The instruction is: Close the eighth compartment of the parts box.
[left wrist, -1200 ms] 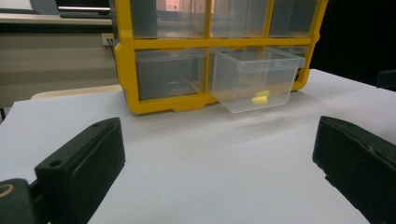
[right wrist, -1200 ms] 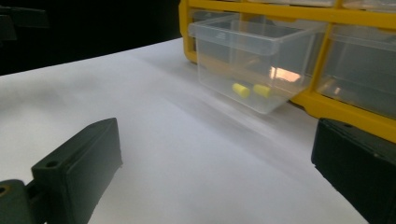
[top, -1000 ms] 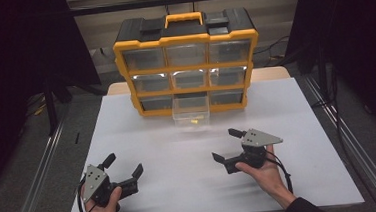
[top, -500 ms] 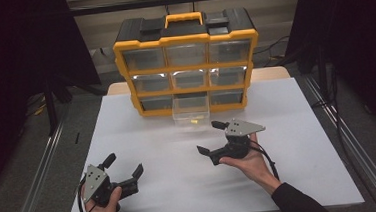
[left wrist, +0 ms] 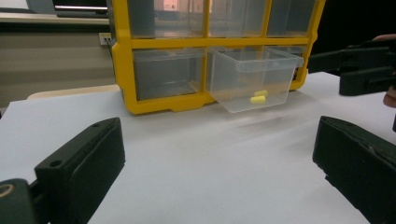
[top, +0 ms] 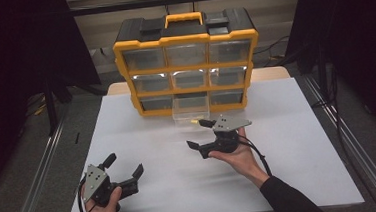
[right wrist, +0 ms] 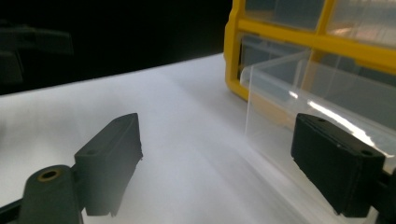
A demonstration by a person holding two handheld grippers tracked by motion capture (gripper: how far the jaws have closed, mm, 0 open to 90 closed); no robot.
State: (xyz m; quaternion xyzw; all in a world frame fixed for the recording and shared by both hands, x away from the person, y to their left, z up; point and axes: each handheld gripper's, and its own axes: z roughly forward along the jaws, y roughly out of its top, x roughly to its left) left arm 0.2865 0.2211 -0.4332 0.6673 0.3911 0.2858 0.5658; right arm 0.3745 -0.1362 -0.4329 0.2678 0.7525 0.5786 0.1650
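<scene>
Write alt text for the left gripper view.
A clear drawer holding two small yellow pieces sticks out of the bottom row of a yellow organizer on a white table. The left tool is open in front; the right tool is at the right edge.

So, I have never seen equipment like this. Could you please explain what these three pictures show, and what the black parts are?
A person sits at a white table and holds a hand tool in each hand. Each tool is a gripper with two black jaws.

The high view looks down from above: the left gripper rests near the table's front edge, and the right gripper reaches toward a yellow drawer cabinet.

The other two pictures come from cameras on the grippers, so the black blocks at the bottom are their own jaws.

One clear drawer is pulled out, with small yellow pieces inside. Both grippers are open and hold nothing.
</scene>
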